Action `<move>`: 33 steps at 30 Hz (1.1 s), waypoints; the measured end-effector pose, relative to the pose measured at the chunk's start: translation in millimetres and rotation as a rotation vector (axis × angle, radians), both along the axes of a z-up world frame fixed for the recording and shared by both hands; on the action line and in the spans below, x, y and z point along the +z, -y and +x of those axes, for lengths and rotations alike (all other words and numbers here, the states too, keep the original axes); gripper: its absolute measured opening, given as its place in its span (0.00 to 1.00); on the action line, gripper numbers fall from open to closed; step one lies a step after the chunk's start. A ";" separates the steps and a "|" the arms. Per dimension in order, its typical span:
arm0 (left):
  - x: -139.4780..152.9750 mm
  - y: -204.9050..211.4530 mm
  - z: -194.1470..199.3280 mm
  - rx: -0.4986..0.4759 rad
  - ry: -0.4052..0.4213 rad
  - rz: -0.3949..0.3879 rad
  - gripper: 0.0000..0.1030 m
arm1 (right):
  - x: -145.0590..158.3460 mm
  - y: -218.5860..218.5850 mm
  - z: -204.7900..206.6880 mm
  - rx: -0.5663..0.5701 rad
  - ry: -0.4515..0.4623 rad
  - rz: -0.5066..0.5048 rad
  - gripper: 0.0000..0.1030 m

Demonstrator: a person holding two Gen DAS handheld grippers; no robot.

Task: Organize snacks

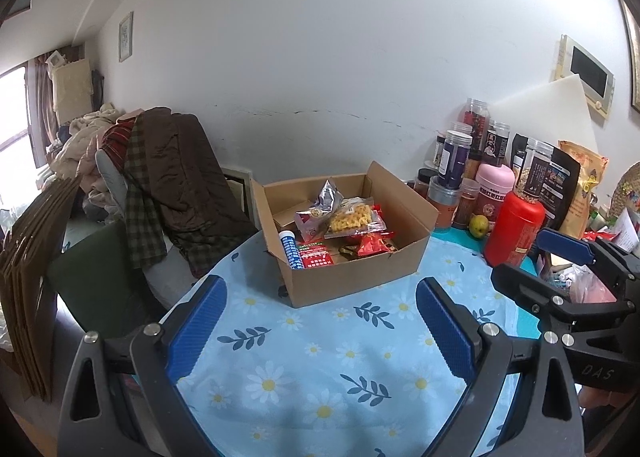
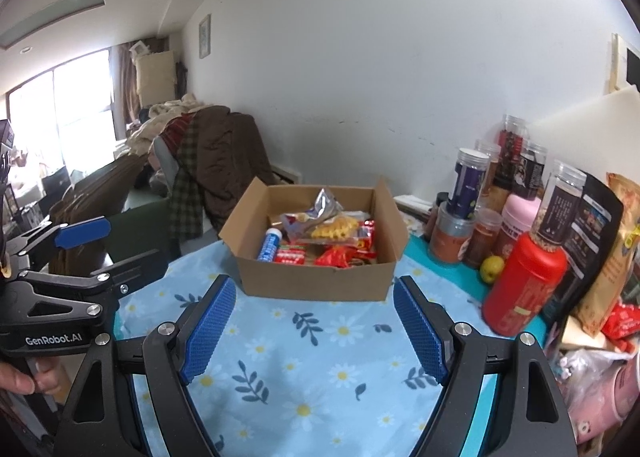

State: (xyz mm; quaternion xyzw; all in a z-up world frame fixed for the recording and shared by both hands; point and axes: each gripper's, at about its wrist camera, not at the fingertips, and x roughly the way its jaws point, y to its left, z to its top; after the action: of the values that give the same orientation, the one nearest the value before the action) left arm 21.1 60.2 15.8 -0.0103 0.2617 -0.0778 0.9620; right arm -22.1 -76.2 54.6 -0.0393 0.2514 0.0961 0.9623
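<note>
Both units stand with jaws apart and empty: left hand-held gripper (image 1: 320,333), right hand-held gripper (image 2: 314,331). The cardboard box (image 2: 316,281) of snack packets (image 2: 336,229) rests on the worktop (image 2: 320,361) at 12 o'clock from each. Jars (image 2: 468,181) stand at 2 o'clock.

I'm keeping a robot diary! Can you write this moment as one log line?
left gripper: open, empty | right gripper: open, empty | cardboard box: on flowered tablecloth, holding snack packets and blue tube
</note>
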 end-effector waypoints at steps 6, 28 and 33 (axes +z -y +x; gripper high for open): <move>0.3 4.1 0.7 -0.007 -0.002 0.003 0.94 | -0.5 2.2 1.7 -0.004 -0.008 0.006 0.80; -1.3 4.7 8.8 0.006 -0.013 0.019 0.94 | -7.7 4.5 9.9 -0.008 -0.039 0.009 0.80; -3.0 5.6 11.3 0.010 -0.022 0.027 0.94 | -8.3 5.0 10.4 -0.013 -0.042 0.009 0.80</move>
State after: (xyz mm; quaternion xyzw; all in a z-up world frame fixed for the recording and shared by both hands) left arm 32.3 54.6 12.8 0.0007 0.2735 -0.0692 0.9594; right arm -11.7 -81.2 46.4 -0.0313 0.2716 0.0917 0.9575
